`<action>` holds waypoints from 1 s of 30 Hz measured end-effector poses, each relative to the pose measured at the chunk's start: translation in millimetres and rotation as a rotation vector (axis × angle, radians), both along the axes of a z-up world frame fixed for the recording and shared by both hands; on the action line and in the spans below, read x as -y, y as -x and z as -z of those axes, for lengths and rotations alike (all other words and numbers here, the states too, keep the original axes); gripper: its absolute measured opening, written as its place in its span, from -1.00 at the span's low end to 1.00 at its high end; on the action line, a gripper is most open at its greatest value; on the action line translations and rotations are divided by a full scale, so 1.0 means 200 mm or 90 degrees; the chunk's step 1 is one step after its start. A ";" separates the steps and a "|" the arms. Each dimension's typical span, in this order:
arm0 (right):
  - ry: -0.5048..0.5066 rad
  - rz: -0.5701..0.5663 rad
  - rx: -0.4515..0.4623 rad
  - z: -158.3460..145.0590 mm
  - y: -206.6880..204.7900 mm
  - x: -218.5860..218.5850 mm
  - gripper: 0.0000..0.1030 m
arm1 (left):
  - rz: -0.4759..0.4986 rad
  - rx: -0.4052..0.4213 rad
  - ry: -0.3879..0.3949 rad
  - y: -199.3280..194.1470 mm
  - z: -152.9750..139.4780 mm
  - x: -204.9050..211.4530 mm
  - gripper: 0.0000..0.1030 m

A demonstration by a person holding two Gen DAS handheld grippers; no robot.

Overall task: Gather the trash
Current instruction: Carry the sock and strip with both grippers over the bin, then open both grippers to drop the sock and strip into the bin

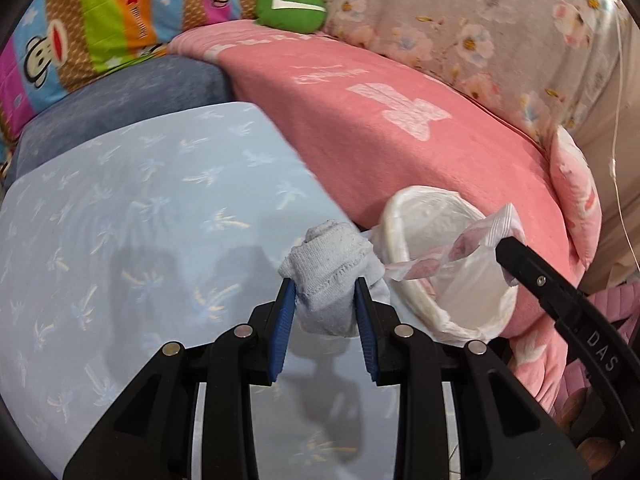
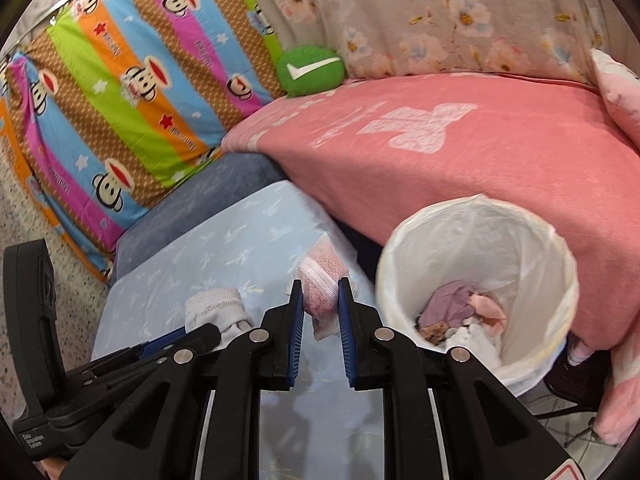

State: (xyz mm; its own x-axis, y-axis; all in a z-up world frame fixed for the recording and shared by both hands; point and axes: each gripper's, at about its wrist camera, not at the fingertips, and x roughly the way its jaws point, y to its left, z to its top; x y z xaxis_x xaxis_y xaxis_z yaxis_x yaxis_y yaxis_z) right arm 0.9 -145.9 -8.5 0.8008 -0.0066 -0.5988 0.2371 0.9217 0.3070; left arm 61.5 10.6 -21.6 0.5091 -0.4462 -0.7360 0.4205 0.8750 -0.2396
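**Both grippers loaded near bin**

Left gripper point(image 1: 325, 294) pinches grey sock point(image 1: 332, 264) over the blue table point(image 1: 140, 184). Right gripper point(image 2: 319, 296), marked "DAS", clamps pink packet point(image 2: 322, 280) beside the lined bin point(image 2: 476, 240). Its contents: mixed scraps.

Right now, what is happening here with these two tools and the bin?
A person is collecting trash with a tool in each hand. The left tool is shut on a rolled light blue sock. The right tool is shut on a pink and white plastic wrapper. Both items are held up near the white lined bin, which already contains some scraps. Neither item is in the bin yet.
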 end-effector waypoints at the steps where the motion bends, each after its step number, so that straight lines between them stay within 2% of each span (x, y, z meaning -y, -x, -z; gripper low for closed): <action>1: 0.000 0.006 0.004 -0.01 0.01 0.03 -0.66 | 0.010 0.005 -0.001 0.00 -0.01 0.04 -0.43; 9: 0.000 0.071 0.037 -0.10 0.14 0.31 -0.66 | 0.081 0.025 -0.005 0.03 -0.07 0.30 -0.43; 15: 0.003 0.098 0.046 -0.14 0.18 0.49 -0.66 | 0.122 0.019 -0.007 0.05 -0.08 0.47 -0.41; 23: 0.002 0.107 0.045 -0.14 0.17 0.64 -0.66 | 0.142 0.005 -0.015 0.02 -0.05 0.65 -0.42; 25: 0.000 0.104 0.041 -0.14 0.15 0.67 -0.62 | 0.140 0.003 -0.015 0.01 -0.05 0.67 -0.27; 27: -0.002 0.105 0.040 -0.13 0.15 0.68 -0.55 | 0.126 0.009 -0.013 0.01 -0.05 0.67 0.15; 30: -0.002 0.099 0.035 -0.13 0.13 0.69 -0.51 | 0.117 0.020 -0.009 0.01 -0.06 0.66 0.25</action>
